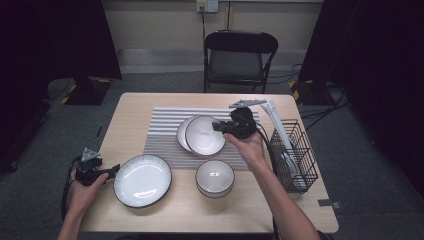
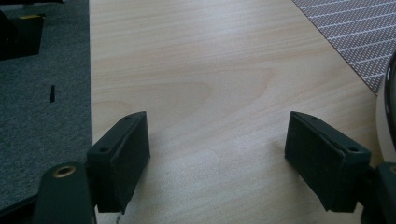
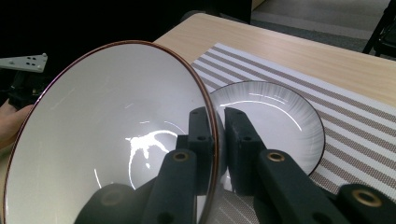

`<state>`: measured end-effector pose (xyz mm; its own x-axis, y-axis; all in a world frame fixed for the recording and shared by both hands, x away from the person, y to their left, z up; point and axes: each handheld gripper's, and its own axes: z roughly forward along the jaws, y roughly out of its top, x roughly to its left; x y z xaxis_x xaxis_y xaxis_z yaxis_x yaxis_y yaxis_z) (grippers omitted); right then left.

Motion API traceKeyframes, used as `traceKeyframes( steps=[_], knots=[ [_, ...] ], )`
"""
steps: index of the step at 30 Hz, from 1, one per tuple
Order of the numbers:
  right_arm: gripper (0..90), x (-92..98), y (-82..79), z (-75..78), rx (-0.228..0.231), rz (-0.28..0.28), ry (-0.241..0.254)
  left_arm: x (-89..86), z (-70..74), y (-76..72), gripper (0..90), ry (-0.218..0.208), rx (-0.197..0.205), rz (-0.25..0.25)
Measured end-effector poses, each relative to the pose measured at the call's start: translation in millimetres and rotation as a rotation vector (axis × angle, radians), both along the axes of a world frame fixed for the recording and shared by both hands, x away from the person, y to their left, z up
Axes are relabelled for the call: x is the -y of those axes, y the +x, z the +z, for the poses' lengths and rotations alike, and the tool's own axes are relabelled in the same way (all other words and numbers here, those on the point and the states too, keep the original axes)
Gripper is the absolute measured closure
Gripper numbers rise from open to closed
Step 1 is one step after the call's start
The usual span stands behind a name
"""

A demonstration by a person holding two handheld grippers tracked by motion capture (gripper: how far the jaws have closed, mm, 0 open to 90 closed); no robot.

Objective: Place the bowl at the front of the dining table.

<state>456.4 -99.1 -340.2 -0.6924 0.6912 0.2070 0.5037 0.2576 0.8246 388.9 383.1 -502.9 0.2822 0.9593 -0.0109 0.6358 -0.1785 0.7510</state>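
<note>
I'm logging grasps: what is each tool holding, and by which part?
The right tool pinches a white bowl by its rim. The left tool holds nothing.

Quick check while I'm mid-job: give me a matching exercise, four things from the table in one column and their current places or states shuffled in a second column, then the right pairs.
Things:
1. lifted bowl
2. large plate
3. small bowl
4. left gripper

Places or states:
A. jaws open over bare table, nothing between them
B. stands on the table's near edge, in front of the striped mat
C. rim pinched by the right gripper, tilted above a plate on the mat
D. lies flat on the table by the left hand

Pairs: 1-C, 2-D, 3-B, 4-A
</note>
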Motion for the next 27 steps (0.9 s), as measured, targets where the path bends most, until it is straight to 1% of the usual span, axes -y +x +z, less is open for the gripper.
traceKeyframes(
  steps=[4, 8, 22, 27],
  knots=[
    [81.9, -2.1, 3.6, 1.4, 0.0, -0.003, 0.004, 0.0, 0.0, 0.0, 21.7, 0.001, 0.0, 0.0],
    [81.8, -6.3, 9.8, 1.9, -0.004, -0.014, -0.005, 0.0, 0.0, 0.0, 21.7, 0.0, 0.0, 0.0],
    [81.9, -15.1, 28.0, 4.3, -0.016, -0.038, -0.008, -0.1, 0.0, 0.0, 21.7, 0.0, 0.0, 0.0],
    [81.8, -18.5, 34.6, 3.5, -0.028, -0.047, -0.013, 0.0, 0.1, 0.0, 21.7, 0.001, -0.001, 0.0]
  ],
)
